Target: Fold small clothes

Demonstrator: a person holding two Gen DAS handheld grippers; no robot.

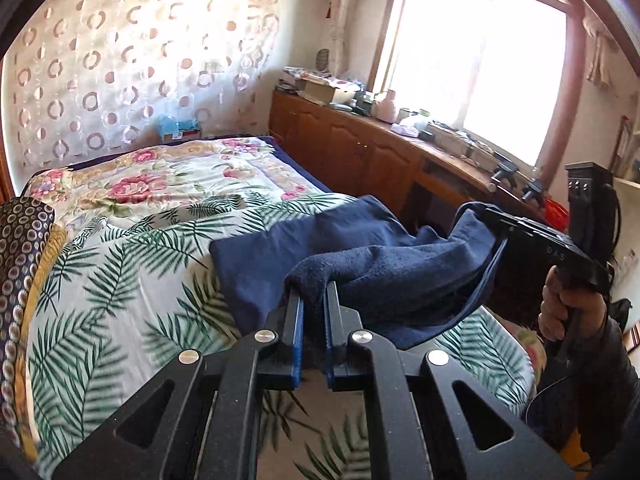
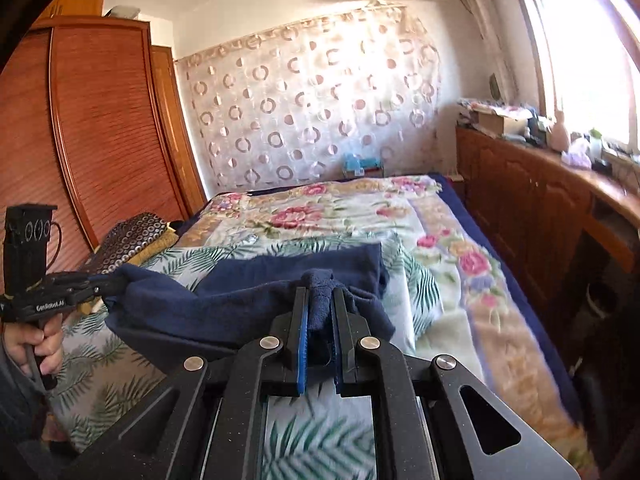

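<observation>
At the centre of both wrist views: one navy cloth [image 1: 372, 264], small, soft, held up off the bed [image 1: 120, 280] at two points.

Left gripper [image 1: 312, 292]: jaws clamped on a bunched corner of the cloth, low centre of its own frame. You took only a pinch, likely so the rest could hang free.

Right gripper [image 2: 320, 300]: jaws clamped on another bunched corner, low centre of its frame; in the left view it sat at the right edge, gripped by your hand [image 1: 568, 304].

Cloth span: sagging between the two grips, far part resting on the palm-print sheet [image 2: 320, 440] near the middle of each frame. Two corner holds suit drawing an edge taut for a fold; no fold looked finished.

Floral quilt [image 2: 320, 216]: upper centre, beyond the cloth, apart from it.

Cabinet [image 1: 360, 152]: right of frame, cluttered top, beside the bed.
</observation>
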